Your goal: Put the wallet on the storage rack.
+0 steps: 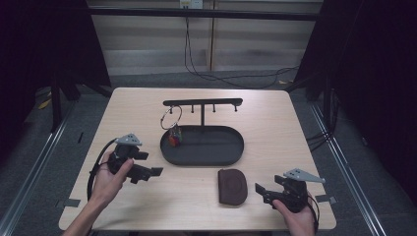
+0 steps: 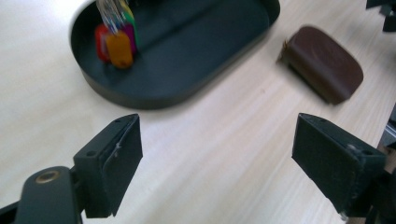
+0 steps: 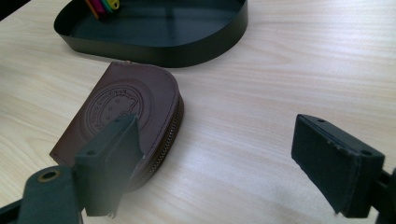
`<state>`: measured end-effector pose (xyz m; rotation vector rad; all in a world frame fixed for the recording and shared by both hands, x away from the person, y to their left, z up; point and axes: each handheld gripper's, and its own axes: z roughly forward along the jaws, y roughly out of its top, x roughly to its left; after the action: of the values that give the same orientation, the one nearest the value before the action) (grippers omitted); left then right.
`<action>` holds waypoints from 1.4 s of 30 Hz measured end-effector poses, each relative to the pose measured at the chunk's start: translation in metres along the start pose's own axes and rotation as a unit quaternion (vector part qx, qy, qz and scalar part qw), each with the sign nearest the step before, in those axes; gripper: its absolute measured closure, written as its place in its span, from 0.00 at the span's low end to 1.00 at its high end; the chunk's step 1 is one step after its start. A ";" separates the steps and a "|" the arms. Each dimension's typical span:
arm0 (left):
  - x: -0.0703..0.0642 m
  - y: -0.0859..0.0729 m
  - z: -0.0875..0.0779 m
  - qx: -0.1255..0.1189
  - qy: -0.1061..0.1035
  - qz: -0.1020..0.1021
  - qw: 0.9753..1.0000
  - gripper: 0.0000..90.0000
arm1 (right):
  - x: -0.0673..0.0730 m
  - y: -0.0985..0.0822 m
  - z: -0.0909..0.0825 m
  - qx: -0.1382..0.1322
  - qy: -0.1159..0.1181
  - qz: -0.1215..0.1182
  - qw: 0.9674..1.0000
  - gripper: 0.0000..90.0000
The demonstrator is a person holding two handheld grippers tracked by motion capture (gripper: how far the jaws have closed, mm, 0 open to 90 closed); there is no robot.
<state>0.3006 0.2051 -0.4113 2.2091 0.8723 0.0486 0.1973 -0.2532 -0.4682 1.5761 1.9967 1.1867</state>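
- Left tool (image 1: pixel 156 172): jaws wide apart, nothing between, just left of the black tray (image 1: pixel 231 155).
- Right tool (image 1: pixel 259 189): jaws apart, empty, just right of the brown pouch (image 1: pixel 232 186).
- Pouch flat on the table (image 1: pixel 196 201), near the tray's front rim.

Key tags (image 2: pixel 116 39) blurred (ring cut off)

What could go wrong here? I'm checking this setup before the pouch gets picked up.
The brown pouch lies flat on the table, so the right tool, open beside it, may just push it along rather than grip it. The pouch also sits close to the black tray, so a shove could drive it against the rim. The key ring hangs loosely from the rack; a bumped tray might set it swinging.
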 end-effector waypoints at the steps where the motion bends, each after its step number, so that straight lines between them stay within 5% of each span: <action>1: -0.002 -0.005 0.000 -0.001 -0.005 0.006 1.000 0.19 | 0.000 0.000 0.001 0.003 0.001 0.002 1.000 0.17; 5: -0.006 -0.027 -0.008 -0.025 -0.004 0.004 1.000 0.19 | 0.001 0.001 0.001 0.003 0.003 0.005 1.000 0.19; 12: -0.003 -0.061 -0.007 -0.054 -0.003 -0.035 0.998 0.19 | 0.001 0.009 0.001 0.021 0.021 0.011 0.999 0.21; 18: -0.008 -0.072 -0.004 -0.047 -0.005 -0.029 0.998 0.19 | 0.005 0.021 0.000 0.042 0.029 0.001 0.999 0.24; 24: -0.007 -0.074 -0.011 -0.077 -0.001 -0.026 0.997 0.21 | 0.016 0.040 0.004 0.083 0.041 -0.004 0.996 0.26; 28: -0.012 -0.076 -0.009 -0.076 -0.010 -0.021 0.997 0.21 | 0.029 0.050 0.013 0.116 0.022 -0.023 0.993 0.28; 36: -0.018 -0.081 0.000 -0.058 -0.032 -0.011 0.998 0.19 | 0.046 0.061 0.032 0.198 0.042 -0.022 0.979 0.25; 42: -0.019 -0.082 0.000 -0.051 -0.024 -0.008 0.998 0.19 | 0.049 0.070 0.047 0.254 0.039 -0.009 0.966 0.21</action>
<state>0.2395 0.2336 -0.4610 2.0992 0.8426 0.0312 0.2589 -0.1868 -0.4314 1.7476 2.5036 0.7698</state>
